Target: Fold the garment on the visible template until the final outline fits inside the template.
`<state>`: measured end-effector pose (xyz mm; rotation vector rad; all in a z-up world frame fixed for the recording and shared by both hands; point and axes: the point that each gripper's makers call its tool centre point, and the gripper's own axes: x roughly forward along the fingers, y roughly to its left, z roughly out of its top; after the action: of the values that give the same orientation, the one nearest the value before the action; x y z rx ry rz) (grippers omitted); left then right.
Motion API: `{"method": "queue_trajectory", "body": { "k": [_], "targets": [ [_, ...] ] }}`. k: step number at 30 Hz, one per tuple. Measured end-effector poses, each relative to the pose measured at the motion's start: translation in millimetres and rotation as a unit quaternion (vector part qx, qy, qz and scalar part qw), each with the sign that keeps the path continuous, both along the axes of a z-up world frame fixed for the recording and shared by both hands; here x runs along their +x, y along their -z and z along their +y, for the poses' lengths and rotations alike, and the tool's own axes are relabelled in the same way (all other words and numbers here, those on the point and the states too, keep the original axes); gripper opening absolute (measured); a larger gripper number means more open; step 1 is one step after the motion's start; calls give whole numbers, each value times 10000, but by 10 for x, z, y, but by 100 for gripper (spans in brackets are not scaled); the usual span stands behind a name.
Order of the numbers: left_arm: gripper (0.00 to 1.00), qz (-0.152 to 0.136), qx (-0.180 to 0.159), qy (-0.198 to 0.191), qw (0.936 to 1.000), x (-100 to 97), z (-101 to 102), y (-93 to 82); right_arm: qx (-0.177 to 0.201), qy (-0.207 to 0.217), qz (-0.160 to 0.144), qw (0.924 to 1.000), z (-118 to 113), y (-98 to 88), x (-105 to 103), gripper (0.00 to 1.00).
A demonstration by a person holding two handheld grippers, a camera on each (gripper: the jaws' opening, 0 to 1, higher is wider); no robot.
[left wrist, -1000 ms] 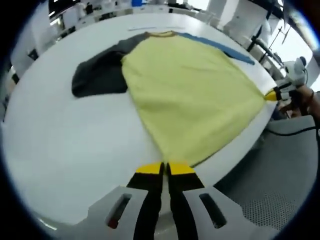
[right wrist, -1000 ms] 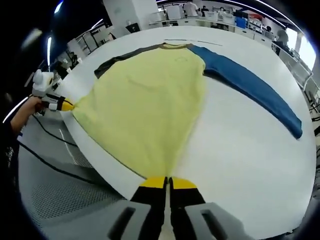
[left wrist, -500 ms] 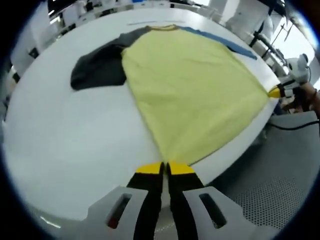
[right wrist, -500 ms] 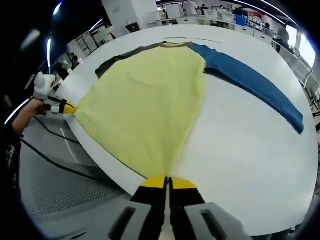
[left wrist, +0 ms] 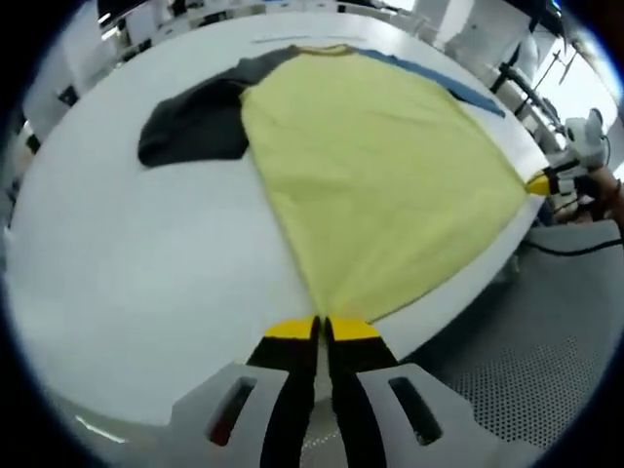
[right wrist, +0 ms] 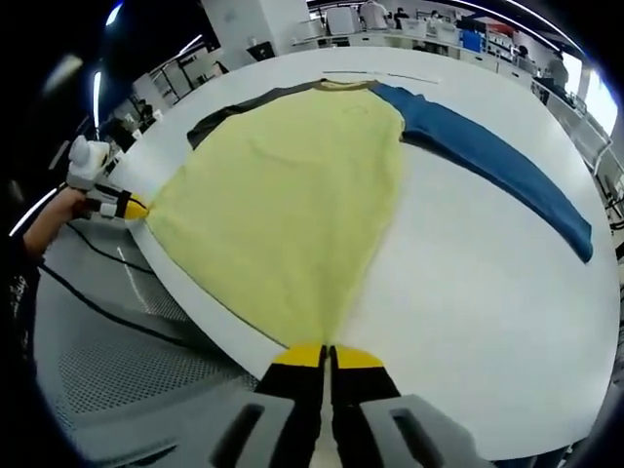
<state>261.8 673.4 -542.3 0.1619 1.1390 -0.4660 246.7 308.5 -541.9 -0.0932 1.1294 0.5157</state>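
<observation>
A big white table [left wrist: 117, 253] holds the yellow shirt [left wrist: 370, 185], which stretches away from both grippers toward its collar at the far side. The left gripper [left wrist: 322, 330] and right gripper [right wrist: 328, 356] are each clamped tight on one bottom corner, so neither hand is nearer.

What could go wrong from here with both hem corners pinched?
1. The hem hangs past the table edge, so the shirt may slide off if either gripper lets go.
2. The grey sleeve lies bunched and could fold in crooked.
3. The blue sleeve stretches far out, outside any compact outline.
</observation>
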Motion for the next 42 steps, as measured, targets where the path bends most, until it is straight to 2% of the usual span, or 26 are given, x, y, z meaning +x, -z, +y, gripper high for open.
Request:
{"method": "queue_trajectory", "body": {
  "k": [3, 7, 11, 12, 15, 24, 31, 36, 37, 42],
  "targets": [
    [1, -17, -8, 20, 10000, 4, -1, 3, -11, 28, -29, 10000, -5, -8, 4, 0],
    [6, -19, -36, -33, 10000, 3, -6, -5, 156, 179, -177, 9996, -12, -58, 66, 9],
    [19, -71, -120, -44, 9999, 5, -39, -69, 232, 411, -354, 9983, -12, -170, 115, 21],
    [21, -207, -197, 86, 9996, 40, -79, -100, 257, 463, -408, 9978, -21, -204, 137, 26],
    [30, -359, -302, 171, 9988, 69, -133, -174, 360, 592, -583, 9959, -34, -297, 218, 34],
    [56, -775, -650, 221, 9946, 162, -244, -385, 395, 781, -927, 9918, -201, -445, 446, 53],
    [69, -1124, -848, 236, 9898, 260, -242, -492, 210, 1017, -1172, 9877, -587, -549, 669, 66],
    [74, -1341, -1090, 191, 9848, 316, -338, -677, -28, 1155, -1300, 9848, -906, -624, 817, 67],
    [76, -1367, -1283, 107, 9822, 337, -379, -725, -59, 1192, -1323, 9840, -982, -637, 862, 68],
    [80, -1537, -1449, 60, 9774, 377, -490, -862, -11, 1410, -1345, 9808, -1213, -708, 1014, 69]
  ]
}}
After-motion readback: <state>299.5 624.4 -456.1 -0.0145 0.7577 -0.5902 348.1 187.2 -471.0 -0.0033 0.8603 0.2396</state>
